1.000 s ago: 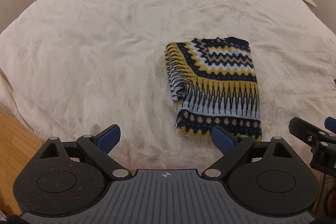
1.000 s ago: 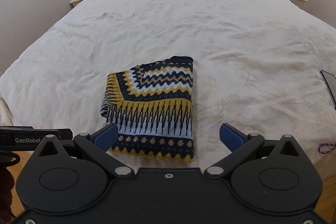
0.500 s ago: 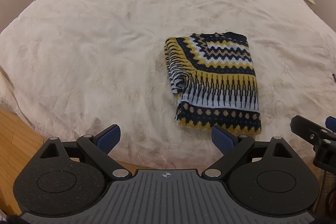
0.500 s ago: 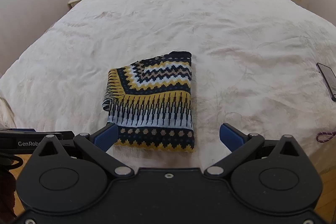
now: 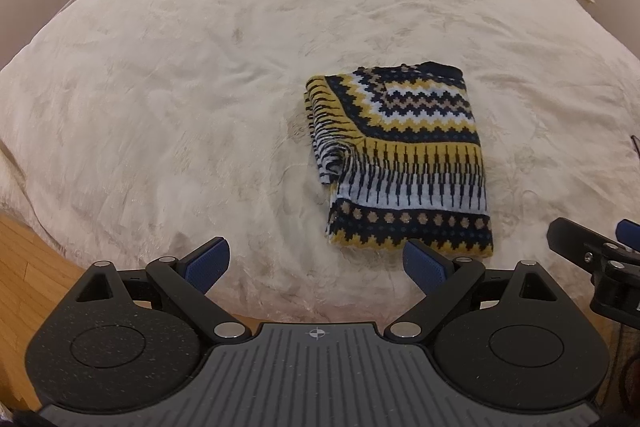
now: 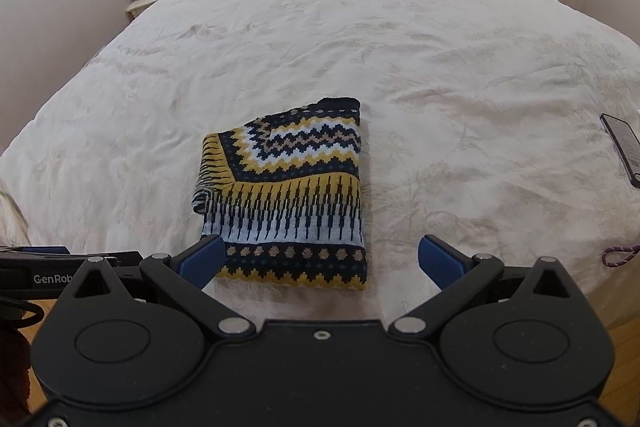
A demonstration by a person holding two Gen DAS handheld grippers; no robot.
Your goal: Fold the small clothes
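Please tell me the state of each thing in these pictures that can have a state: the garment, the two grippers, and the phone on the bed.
Patterned sweater: folded into a compact rectangle, lying flat on the bed, not gripped.
Left gripper: open, empty, apart from the sweater.
Right gripper: open, empty.
Phone: lying flat near the bed's right edge, screen dark.
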